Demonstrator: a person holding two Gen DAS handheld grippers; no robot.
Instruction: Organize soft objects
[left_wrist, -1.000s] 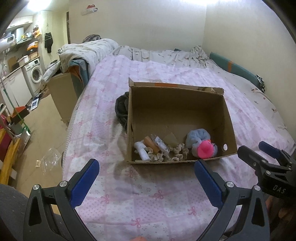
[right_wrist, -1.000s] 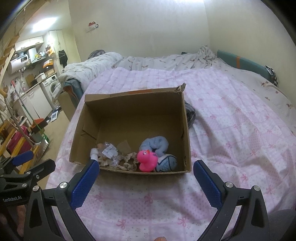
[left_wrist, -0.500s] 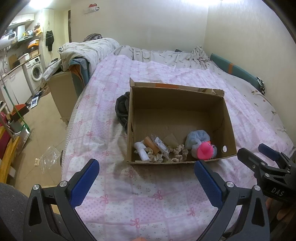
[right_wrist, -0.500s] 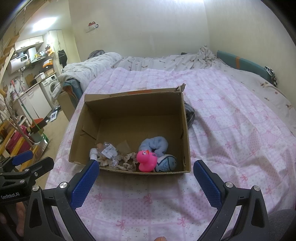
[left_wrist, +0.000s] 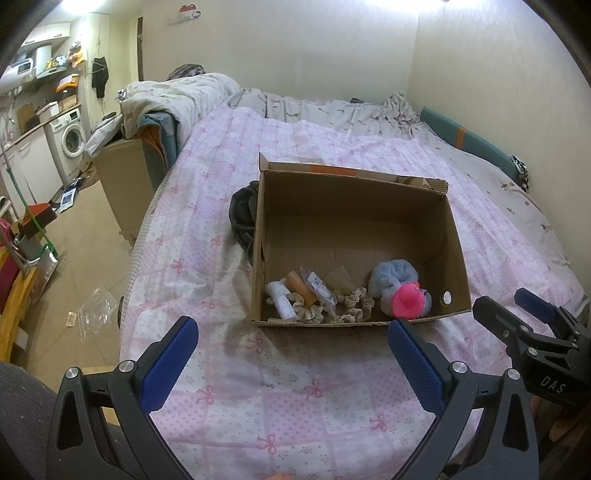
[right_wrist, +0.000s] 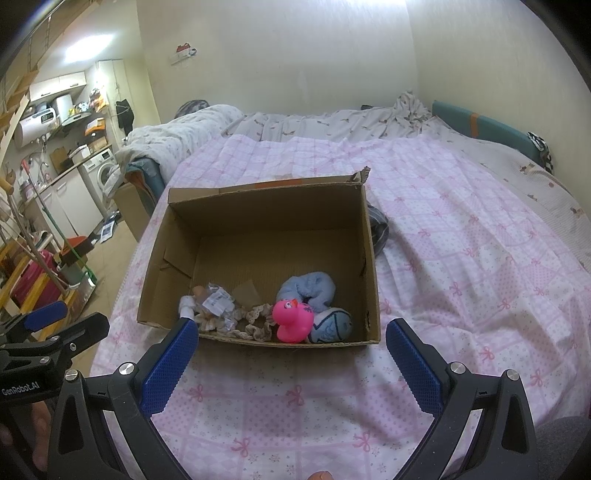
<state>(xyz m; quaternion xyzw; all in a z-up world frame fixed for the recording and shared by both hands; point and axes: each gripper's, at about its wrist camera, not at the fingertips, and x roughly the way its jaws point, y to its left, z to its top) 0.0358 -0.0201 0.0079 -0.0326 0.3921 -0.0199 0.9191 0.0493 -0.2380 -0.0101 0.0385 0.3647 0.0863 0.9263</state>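
Observation:
An open cardboard box (left_wrist: 354, 192) (right_wrist: 266, 206) stands on the pink bedspread. Along its near wall lie a pink rubber duck (left_wrist: 406, 303) (right_wrist: 292, 320), a light blue plush (left_wrist: 393, 273) (right_wrist: 308, 288), a blue-and-white ball (right_wrist: 332, 325), cream scrunchies (left_wrist: 351, 304) (right_wrist: 255, 319), a small white bottle (left_wrist: 282, 301) and a clear wrapper (right_wrist: 216, 302). My left gripper (left_wrist: 291, 349) is open and empty, hovering over the bed in front of the box. My right gripper (right_wrist: 291, 349) is open and empty, also short of the box; it shows in the left wrist view (left_wrist: 517, 314) too.
A dark garment (left_wrist: 242, 218) (right_wrist: 378, 229) lies on the bed against the box's far side. A heaped duvet (left_wrist: 177, 96) sits at the bed's far left corner. Left of the bed are floor, a cardboard carton (left_wrist: 122, 184) and a washing machine (left_wrist: 70, 140).
Both views have drifted very slightly; the box and its contents stay put. Both grippers stay open and empty.

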